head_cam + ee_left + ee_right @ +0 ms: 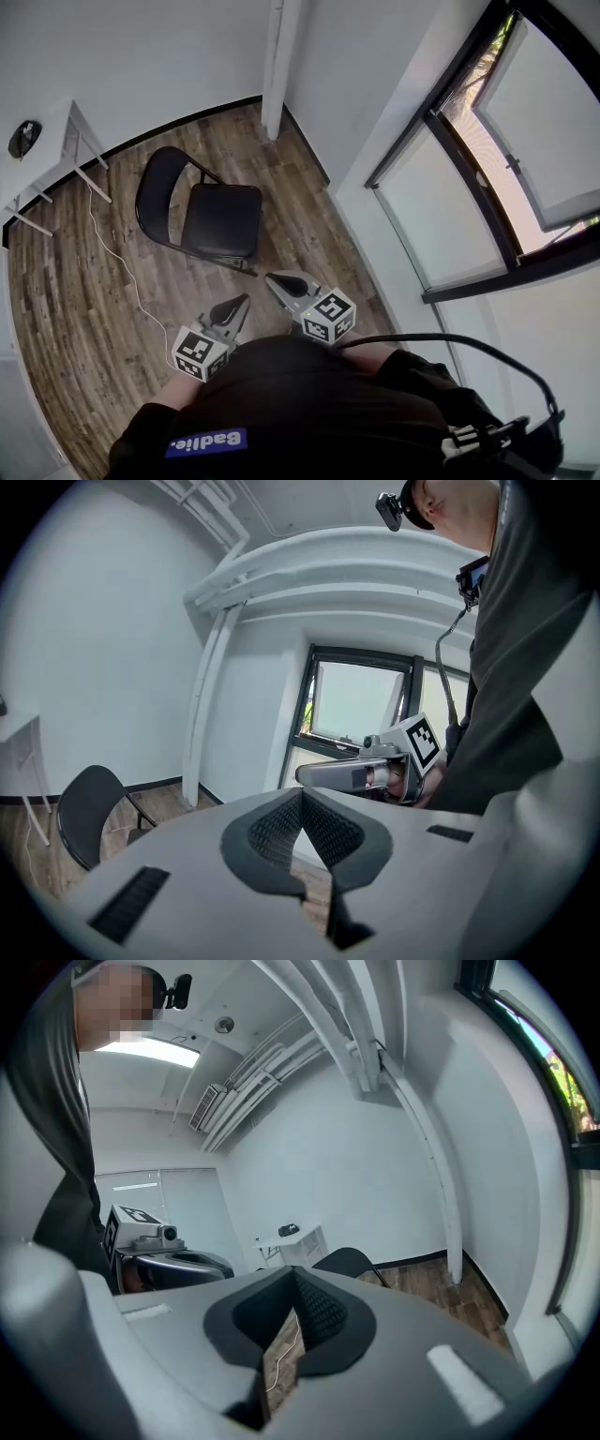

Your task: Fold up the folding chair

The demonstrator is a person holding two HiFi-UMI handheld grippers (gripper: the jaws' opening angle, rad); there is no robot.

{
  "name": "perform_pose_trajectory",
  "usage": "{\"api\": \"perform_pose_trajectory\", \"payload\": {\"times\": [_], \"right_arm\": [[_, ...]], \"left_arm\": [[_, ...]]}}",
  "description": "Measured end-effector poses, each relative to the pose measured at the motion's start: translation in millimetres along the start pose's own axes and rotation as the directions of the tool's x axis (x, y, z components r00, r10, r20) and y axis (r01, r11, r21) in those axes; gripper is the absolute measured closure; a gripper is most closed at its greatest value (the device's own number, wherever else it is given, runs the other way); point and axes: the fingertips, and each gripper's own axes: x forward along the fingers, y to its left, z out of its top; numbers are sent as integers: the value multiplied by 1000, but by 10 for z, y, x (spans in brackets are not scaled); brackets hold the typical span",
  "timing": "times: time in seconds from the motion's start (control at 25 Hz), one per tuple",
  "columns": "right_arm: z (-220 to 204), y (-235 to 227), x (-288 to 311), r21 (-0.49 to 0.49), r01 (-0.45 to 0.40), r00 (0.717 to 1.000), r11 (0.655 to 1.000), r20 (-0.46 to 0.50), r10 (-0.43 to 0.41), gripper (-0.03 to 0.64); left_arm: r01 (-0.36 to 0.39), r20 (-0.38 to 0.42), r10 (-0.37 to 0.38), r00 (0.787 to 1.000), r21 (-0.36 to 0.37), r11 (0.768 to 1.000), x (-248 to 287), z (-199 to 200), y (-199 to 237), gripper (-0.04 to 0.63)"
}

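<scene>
The black folding chair (202, 211) stands unfolded on the wood floor, its seat flat and its rounded back toward the left. It also shows at the left edge of the left gripper view as the chair (86, 810), and beyond the jaws in the right gripper view as the chair (347, 1262). My left gripper (244, 301) and right gripper (272, 279) are held close to the person's body, short of the chair and apart from it. Both point toward it. The left gripper (302, 795) and the right gripper (295, 1271) each have their jaws shut with nothing between them.
A white table (66, 141) with a dark object (23, 139) stands at the left wall. A thin white cable (122, 267) runs across the floor left of the chair. A white column (277, 66) stands behind the chair. A dark-framed window (487, 159) is on the right.
</scene>
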Motion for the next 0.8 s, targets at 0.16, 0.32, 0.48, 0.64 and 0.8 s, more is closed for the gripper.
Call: {"api": "perform_pose_trajectory", "payload": {"times": [0.16,0.32,0.48,0.64,0.8], "right_arm": [[21,-146,-46,-1,-12,1000,1000,-13,12,615],[12,-351,-129,-16,-32,999,999,-44,31,615],[-84,-594,-202,2,-49,997,999,-63,49,615],[-133,-756,-136,13,-53,995,998,-79,54,615],[-76,-877,196,-6,-48,995,999,-92,47,615]], "left_arm": [[-23,-5,23,1000,-2,1000,137,45,-32,591],[-68,-3,68,998,-17,998,341,50,-100,591],[-117,5,117,993,-26,993,511,8,-109,591],[-147,8,147,989,-48,988,589,-5,55,591],[-150,16,152,988,-64,987,640,37,414,591]]}}
